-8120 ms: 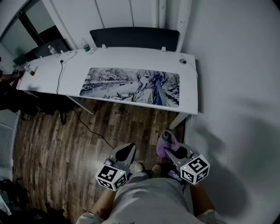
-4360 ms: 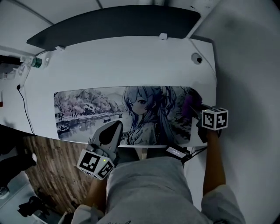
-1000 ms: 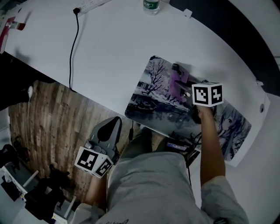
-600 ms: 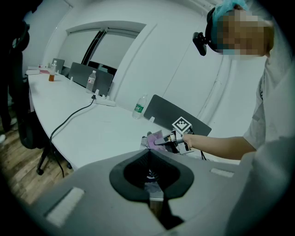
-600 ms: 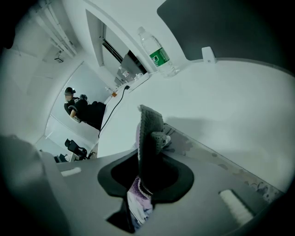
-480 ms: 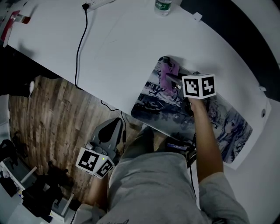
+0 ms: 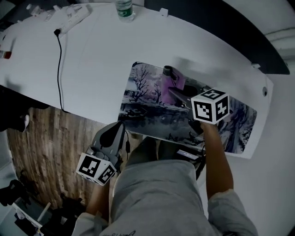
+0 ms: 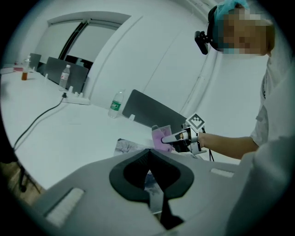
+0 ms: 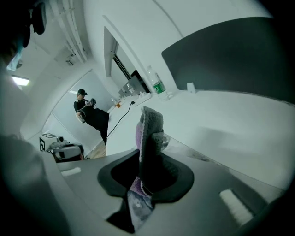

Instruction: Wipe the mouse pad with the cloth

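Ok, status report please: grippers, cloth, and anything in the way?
Right gripper shut on cloth, at left end of the mouse pad. Left gripper shut, empty, off the desk. Bottle and cable clear of pad.

**Nothing legible is showing anywhere you are looking.**

In the head view, you are carrying black-and-white square markers on the cube of your left gripper (image 7: 117, 128) at 7 o'clock and on the cube of your right gripper (image 7: 177, 92) near 3 o'clock. They are patterns, not letters or digits. The water bottle (image 7: 123, 9) at 12 o'clock is wearing a green label, but its print is coming through too small to read. The mouse pad (image 7: 143, 83) just above centre is showing only a drawn picture.
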A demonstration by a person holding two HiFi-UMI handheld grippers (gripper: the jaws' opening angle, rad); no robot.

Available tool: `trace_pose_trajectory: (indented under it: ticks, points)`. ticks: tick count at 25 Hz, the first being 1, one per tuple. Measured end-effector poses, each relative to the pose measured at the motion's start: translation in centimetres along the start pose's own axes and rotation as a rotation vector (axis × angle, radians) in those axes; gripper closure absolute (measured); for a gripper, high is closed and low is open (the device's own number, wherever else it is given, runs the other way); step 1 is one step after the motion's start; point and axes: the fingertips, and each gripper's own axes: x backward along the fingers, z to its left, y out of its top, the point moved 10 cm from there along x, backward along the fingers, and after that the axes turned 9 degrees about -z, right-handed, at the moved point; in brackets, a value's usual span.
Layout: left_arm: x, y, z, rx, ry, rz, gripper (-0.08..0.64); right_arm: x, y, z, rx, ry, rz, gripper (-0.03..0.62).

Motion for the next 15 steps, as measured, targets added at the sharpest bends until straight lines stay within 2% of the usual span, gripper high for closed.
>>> trace_pose_trajectory:
  ticks: [6, 11, 15]
  points:
    - [-6.3, 0.2, -6.0, -0.075, -0.193, 0.036, 0.541, 11.9, -4.5, -3.2, -0.071, -0.113, -0.102, 0.503]
    - [-9.7, -0.2, -11.9, -0.114, -0.267, 0.032, 0.541, 21.5, -9.9, -7.2, -0.116, -0.267, -0.115, 0.503]
    - [-12.2, -0.8, -16.1, -0.154, -0.325, 0.056, 0.541, 29.1, -14.9, -10.3, -0.198, -0.391, -0.127, 0.503]
